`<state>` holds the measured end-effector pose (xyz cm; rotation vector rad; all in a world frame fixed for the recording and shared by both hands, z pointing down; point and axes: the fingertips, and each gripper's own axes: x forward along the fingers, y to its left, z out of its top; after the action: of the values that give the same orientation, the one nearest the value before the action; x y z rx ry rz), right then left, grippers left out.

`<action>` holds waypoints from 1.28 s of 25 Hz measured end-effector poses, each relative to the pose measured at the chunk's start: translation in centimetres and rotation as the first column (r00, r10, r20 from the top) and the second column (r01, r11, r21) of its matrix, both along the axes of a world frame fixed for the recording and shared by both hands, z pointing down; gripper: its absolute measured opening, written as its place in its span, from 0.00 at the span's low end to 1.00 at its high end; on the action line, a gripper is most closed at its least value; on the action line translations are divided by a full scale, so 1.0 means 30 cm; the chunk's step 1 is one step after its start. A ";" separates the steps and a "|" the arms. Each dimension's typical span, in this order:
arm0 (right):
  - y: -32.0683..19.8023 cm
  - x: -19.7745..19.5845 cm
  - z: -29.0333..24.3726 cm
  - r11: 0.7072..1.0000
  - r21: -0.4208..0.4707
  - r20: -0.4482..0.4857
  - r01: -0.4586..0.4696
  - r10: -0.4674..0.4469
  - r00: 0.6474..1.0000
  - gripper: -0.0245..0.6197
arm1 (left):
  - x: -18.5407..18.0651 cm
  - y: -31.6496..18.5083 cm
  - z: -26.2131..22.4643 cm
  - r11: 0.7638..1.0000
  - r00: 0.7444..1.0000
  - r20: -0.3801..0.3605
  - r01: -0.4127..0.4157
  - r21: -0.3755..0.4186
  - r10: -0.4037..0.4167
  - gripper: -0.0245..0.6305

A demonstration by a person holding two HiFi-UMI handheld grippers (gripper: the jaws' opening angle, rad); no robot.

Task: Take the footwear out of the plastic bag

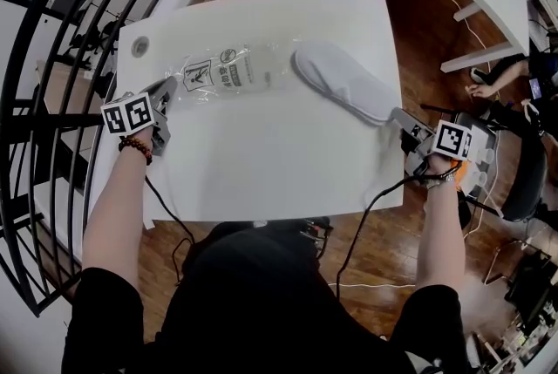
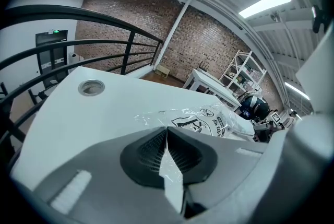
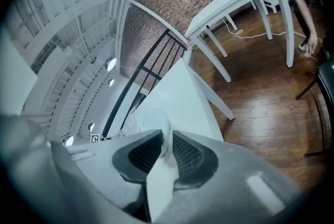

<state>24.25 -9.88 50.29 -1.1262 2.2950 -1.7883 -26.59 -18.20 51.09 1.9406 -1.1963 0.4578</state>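
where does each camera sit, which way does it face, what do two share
Head view: on the person's head, facing steeply down at the white rectangular table; shows forearms, left hand-held gripper, right hand-held gripper.
Left gripper view: on the left hand-held gripper, facing along jaws shut on the clear printed plastic bag, toward a brick wall.
Right gripper view: on the right hand-held gripper, facing along jaws shut on the white fabric slipper, toward black railing.
Shared: head and left gripper views both show the bag.
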 end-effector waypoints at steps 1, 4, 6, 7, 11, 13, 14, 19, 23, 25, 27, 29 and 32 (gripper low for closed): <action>0.006 0.012 0.005 1.000 -0.008 -0.025 -0.011 0.011 1.000 0.13 | 0.000 0.000 -0.002 1.000 1.000 0.001 0.001 0.001 -0.001 0.07; 0.041 0.105 0.057 0.996 -0.061 -0.232 -0.066 0.051 0.971 0.13 | -0.002 0.000 -0.005 1.000 1.000 0.003 0.002 0.006 -0.002 0.08; 0.052 0.112 0.065 0.994 -0.067 -0.283 -0.088 0.066 0.957 0.14 | -0.006 0.000 -0.006 1.000 1.000 0.005 0.002 0.007 -0.002 0.13; 0.057 0.106 0.066 0.993 -0.070 -0.293 -0.096 0.071 0.953 0.14 | -0.008 0.001 -0.006 1.000 1.000 0.006 0.001 0.007 -0.001 0.16; 0.070 0.094 0.066 0.991 -0.064 -0.339 -0.114 0.085 0.937 0.20 | -0.014 0.004 -0.009 1.000 1.000 0.016 -0.001 0.014 0.001 0.28; 0.071 0.085 0.059 0.992 -0.053 -0.343 -0.115 0.090 0.935 0.23 | -0.025 0.003 -0.019 1.000 1.000 0.023 0.003 0.023 -0.004 0.33; 0.070 0.084 0.052 0.992 -0.045 -0.352 -0.116 0.093 0.932 0.23 | -0.033 0.003 -0.026 1.000 1.000 0.026 0.007 0.029 -0.008 0.34; 0.066 0.094 -0.001 0.992 0.011 -0.416 -0.127 0.120 0.901 0.23 | -0.062 0.023 -0.065 0.998 0.999 0.041 0.016 0.053 -0.018 0.36; 0.081 0.086 -0.089 0.991 0.059 -0.445 -0.123 0.137 0.885 0.23 | -0.069 0.069 -0.136 0.997 0.998 0.057 0.004 0.072 -0.008 0.36; 0.103 0.075 -0.146 0.989 0.085 -0.452 -0.120 0.145 0.880 0.23 | -0.068 0.102 -0.187 0.996 0.998 0.066 -0.004 0.087 -0.002 0.36; 0.129 0.049 -0.190 0.987 0.110 -0.463 -0.114 0.153 0.873 0.23 | -0.080 0.130 -0.224 0.993 0.997 0.083 -0.010 0.114 0.001 0.36; 0.161 0.014 -0.223 0.984 0.139 -0.483 -0.108 0.162 0.861 0.19 | -0.097 0.157 -0.254 0.989 0.995 0.102 -0.021 0.148 0.006 0.35; 0.205 -0.046 -0.273 0.975 0.195 -0.504 -0.104 0.191 0.842 0.08 | -0.100 0.211 -0.279 0.981 0.994 0.105 -0.052 0.185 0.033 0.31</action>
<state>22.87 -3.72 42.10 -1.8872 2.4601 -1.3268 -29.59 -11.87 42.72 2.1291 -1.3042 0.4855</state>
